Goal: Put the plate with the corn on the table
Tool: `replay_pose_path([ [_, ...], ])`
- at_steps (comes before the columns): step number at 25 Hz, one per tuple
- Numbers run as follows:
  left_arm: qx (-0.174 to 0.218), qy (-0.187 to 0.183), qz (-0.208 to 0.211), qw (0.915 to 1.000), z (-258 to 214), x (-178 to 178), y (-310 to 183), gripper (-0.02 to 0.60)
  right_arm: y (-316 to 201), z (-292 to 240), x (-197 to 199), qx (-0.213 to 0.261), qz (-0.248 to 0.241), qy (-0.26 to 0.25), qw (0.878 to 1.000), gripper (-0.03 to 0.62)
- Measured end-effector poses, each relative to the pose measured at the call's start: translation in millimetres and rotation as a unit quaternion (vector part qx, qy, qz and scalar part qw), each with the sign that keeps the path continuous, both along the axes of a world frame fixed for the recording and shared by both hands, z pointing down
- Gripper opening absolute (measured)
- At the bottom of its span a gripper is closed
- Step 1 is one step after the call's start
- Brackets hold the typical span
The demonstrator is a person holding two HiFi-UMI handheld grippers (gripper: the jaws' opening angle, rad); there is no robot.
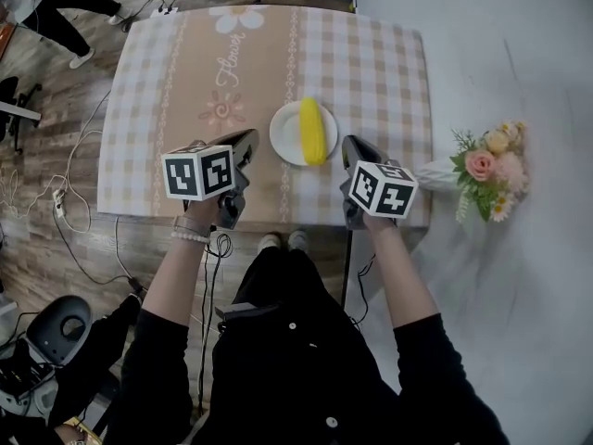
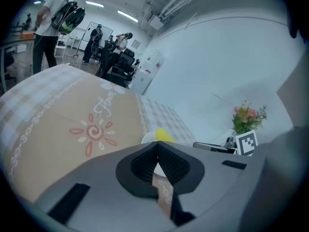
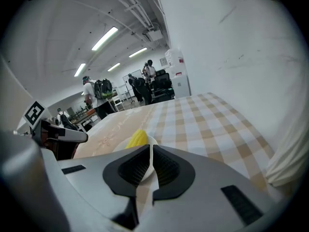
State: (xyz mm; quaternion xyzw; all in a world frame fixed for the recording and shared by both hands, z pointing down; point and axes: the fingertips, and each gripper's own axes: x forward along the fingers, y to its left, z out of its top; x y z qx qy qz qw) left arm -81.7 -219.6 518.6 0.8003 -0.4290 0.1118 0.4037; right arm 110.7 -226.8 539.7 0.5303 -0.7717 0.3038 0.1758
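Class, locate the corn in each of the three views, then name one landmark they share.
Head view: corn upper centre, on the white plate.
Left gripper view: just below centre.
Right gripper view: below and left of centre.
Shared landmark: the plate beneath it.

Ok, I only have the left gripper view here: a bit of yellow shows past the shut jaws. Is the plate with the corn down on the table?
Observer: Yes. In the head view the plate sits flat on the table with the corn lying along it. The left gripper and right gripper are both short of it.
Reviewer: Is the right gripper carrying anything?
Observer: No. The right gripper view shows its jaws together with nothing between them.
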Motion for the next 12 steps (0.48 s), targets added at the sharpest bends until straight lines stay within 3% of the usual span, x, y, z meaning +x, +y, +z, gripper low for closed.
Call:
replay_pose_path([
  [6, 0.095, 0.007, 0.001, 0.9955, -53.1, 0.9, 8.3, 0.014, 8.2, -40.9, -8.8, 0.062, -0.019, 0.006, 0.998, 0.052],
  [12, 0.146, -0.006, 0.001, 0.9893, -90.3, 3.7, 26.0, 0.014, 31.0, -76.0, -12.0, 0.111, -0.021, 0.02, 0.993, 0.051],
])
